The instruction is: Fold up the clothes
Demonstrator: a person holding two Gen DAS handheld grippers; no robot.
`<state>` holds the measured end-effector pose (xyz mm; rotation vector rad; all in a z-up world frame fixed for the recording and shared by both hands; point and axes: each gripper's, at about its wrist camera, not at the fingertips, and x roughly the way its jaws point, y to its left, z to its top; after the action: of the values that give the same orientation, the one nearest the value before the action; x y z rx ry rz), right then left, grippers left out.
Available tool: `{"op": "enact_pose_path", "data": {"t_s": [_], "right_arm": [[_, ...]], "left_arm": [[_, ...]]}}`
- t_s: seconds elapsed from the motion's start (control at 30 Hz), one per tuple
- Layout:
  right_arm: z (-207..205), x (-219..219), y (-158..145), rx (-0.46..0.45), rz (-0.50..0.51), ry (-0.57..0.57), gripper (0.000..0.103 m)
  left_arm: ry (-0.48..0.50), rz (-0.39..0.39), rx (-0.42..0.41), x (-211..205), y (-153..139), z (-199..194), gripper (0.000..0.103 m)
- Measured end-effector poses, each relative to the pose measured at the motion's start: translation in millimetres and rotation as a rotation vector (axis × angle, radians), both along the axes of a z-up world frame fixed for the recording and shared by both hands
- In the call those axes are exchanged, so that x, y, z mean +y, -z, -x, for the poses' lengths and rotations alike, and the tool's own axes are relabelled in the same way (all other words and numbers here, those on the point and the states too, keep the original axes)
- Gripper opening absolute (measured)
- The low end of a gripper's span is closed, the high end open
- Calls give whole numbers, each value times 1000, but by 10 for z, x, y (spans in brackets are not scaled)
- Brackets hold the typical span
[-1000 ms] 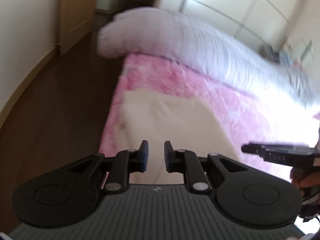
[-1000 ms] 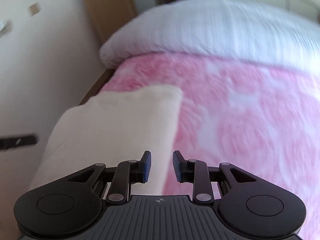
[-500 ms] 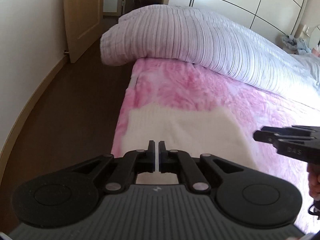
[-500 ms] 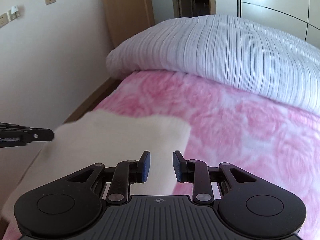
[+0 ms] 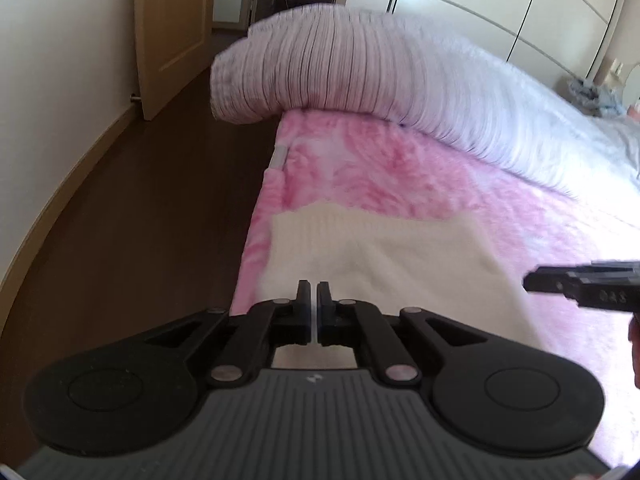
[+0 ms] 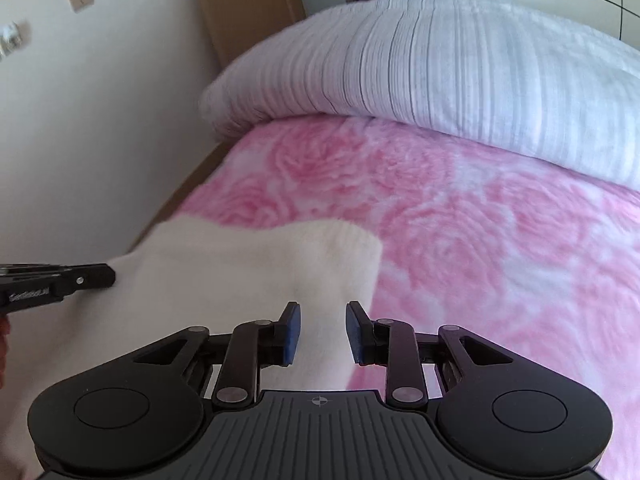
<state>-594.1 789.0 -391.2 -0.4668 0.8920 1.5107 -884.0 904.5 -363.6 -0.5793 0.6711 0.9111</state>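
Fingers (image 5: 303,296) of left gripper (image 5: 313,294) closed, seemingly empty, above cream garment (image 5: 400,264).

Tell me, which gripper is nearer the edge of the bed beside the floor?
Left. The left gripper hovers by the cream garment's floor-side edge; the right gripper sits toward its inner side.

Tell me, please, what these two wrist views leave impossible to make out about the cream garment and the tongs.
- Cream garment: its near part is hidden behind the left tongs in the left wrist view, so its type and fold are unclear.
- Right tongs: jaws apart with cloth showing between them; contact cannot be judged.
- Items on the far bed corner, left wrist view: too small and blurred.
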Motion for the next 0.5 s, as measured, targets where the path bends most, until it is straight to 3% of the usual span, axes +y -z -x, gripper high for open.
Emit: {"op": "enact_pose_path", "data": {"t_s": [0.13, 0.23, 0.3, 0.37, 0.43, 0.5], "right_arm": [[245, -635, -146, 3, -4, -24, 29], [547, -1003, -106, 19, 10, -42, 29], [728, -1130, 18, 2, 48, -50, 29], [857, -1169, 89, -49, 48, -63, 29], [900, -1080, 4, -82, 86, -94, 29], [869, -1032, -130, -60, 131, -95, 30]], "left_arm": [[-3, -24, 2, -568, -211, 243, 1], [-22, -5, 51, -846, -166, 333, 1], [-47, 29, 141, -899, 6, 331, 1], [-75, 45, 180, -881, 97, 332, 1], [-100, 55, 174, -870, -1, 318, 1], [-118, 40, 183, -937, -180, 285, 2]]}}
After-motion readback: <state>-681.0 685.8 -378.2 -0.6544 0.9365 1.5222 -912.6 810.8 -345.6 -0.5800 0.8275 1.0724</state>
